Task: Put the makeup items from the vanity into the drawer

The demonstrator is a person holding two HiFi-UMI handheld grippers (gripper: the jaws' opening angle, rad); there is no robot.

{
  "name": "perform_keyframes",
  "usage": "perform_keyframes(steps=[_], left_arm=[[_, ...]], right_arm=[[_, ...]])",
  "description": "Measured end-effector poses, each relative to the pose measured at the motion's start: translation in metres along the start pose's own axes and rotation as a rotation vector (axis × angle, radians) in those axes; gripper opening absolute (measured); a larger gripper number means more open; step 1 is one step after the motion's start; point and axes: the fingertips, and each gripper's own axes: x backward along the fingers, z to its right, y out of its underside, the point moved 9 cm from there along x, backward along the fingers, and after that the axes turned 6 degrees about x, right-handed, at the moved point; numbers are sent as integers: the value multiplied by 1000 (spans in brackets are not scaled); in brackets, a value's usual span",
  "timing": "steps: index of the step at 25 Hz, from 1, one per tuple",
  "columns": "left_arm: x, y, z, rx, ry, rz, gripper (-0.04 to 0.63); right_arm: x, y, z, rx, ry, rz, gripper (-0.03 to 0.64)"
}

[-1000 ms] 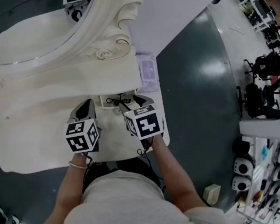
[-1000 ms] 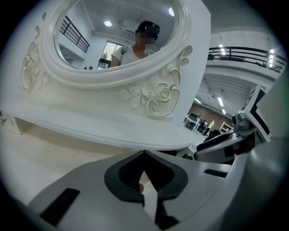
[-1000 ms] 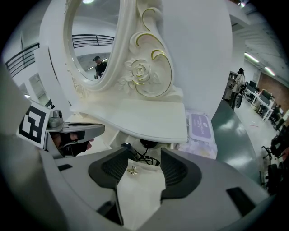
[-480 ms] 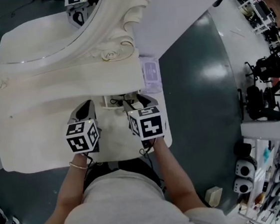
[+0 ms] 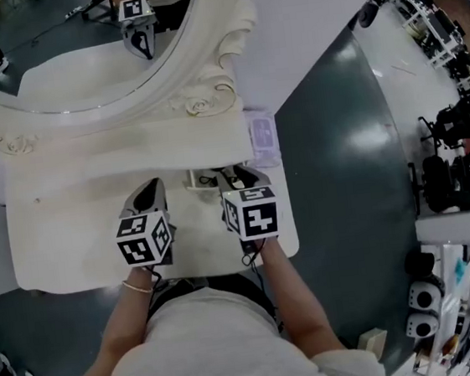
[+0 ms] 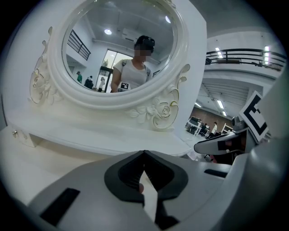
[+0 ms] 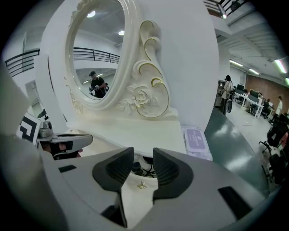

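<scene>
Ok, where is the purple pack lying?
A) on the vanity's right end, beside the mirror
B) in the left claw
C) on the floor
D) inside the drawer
A: the pack lies flat on the vanity top at its right end, just past the carved foot of the mirror.
</scene>
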Motion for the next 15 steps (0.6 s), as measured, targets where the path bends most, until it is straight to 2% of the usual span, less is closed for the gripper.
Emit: perform_keyframes(steps=[7, 15], left_arm=[[19, -10, -6, -24, -12, 42, 3], [42, -24, -12, -68, -29, 74, 3]], right_arm=[[10, -11, -11, -12, 23, 104, 61], [17, -19, -34, -12, 14, 185, 29]])
